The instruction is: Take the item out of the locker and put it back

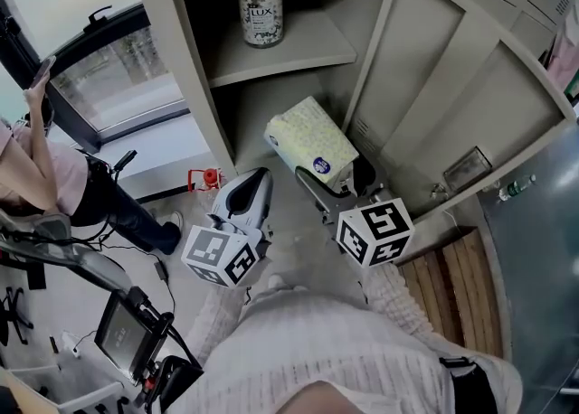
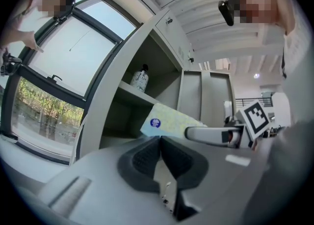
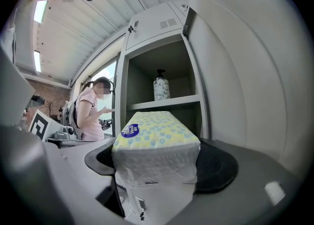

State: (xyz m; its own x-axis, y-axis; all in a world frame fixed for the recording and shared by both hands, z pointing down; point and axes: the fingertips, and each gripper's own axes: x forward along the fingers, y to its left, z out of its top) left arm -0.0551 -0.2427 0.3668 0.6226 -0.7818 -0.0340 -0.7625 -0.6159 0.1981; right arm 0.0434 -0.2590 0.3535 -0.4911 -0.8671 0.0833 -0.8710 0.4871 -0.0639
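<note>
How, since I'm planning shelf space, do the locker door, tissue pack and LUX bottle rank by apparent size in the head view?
1. locker door
2. tissue pack
3. LUX bottle
The pack sits nearer the camera than the bottle, so that gap may be exaggerated.

Stock on view, by kind:
- locker (image 1: 176,51), standing open: 1, having 1 door (image 1: 452,87) and 1 shelf (image 1: 298,46)
- tissue pack (image 1: 312,141), centre of frame: 1
- bottle (image 1: 261,14), top of frame: 1
- tongs: 2, namely left tongs (image 1: 261,177) and right tongs (image 1: 336,182)
- bystander (image 1: 54,177), left edge of frame: 1
</note>
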